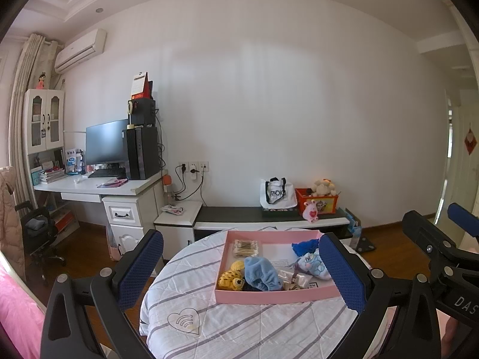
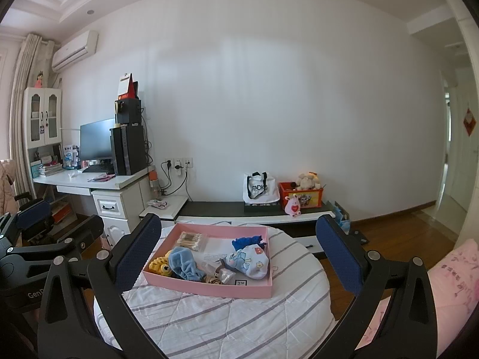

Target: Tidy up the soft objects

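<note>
Both hand-held grippers, left [image 1: 241, 272] and right [image 2: 238, 257], hover wide apart, empty, before the pink tray [image 1: 278, 296].

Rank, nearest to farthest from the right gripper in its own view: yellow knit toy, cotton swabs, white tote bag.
From the right gripper:
1. Yellow knit toy, tray's near left corner.
2. Cotton swabs, tray's far left.
3. White tote bag, on the low cabinet by the wall.
</note>
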`<action>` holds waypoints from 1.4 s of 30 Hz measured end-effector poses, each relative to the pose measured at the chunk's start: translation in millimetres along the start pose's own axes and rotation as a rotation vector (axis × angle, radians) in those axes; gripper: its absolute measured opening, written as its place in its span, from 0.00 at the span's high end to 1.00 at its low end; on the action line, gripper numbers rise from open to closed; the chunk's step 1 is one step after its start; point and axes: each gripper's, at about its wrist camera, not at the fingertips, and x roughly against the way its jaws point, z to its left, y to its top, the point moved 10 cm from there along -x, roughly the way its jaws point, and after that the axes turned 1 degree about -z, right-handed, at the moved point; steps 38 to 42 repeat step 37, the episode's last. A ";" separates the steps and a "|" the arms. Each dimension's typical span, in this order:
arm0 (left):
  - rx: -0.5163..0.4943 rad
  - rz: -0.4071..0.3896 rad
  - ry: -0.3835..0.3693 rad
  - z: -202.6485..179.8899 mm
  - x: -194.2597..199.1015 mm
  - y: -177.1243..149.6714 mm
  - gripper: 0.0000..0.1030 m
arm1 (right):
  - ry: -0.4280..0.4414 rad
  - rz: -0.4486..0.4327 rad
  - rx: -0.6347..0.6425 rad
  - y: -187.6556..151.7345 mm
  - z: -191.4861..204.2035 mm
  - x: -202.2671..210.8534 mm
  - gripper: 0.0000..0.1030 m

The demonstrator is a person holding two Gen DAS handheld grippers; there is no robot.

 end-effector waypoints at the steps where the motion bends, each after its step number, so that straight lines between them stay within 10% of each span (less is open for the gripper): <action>1: 0.000 0.000 0.000 0.0 0.0 -0.1 0.00 | 0.001 0.000 -0.001 0.0 0.1 0.1 0.00; 42: 0.000 -0.002 0.012 -0.1 -0.4 0.4 0.00 | 0.007 0.006 -0.002 0.3 1.9 -0.2 0.00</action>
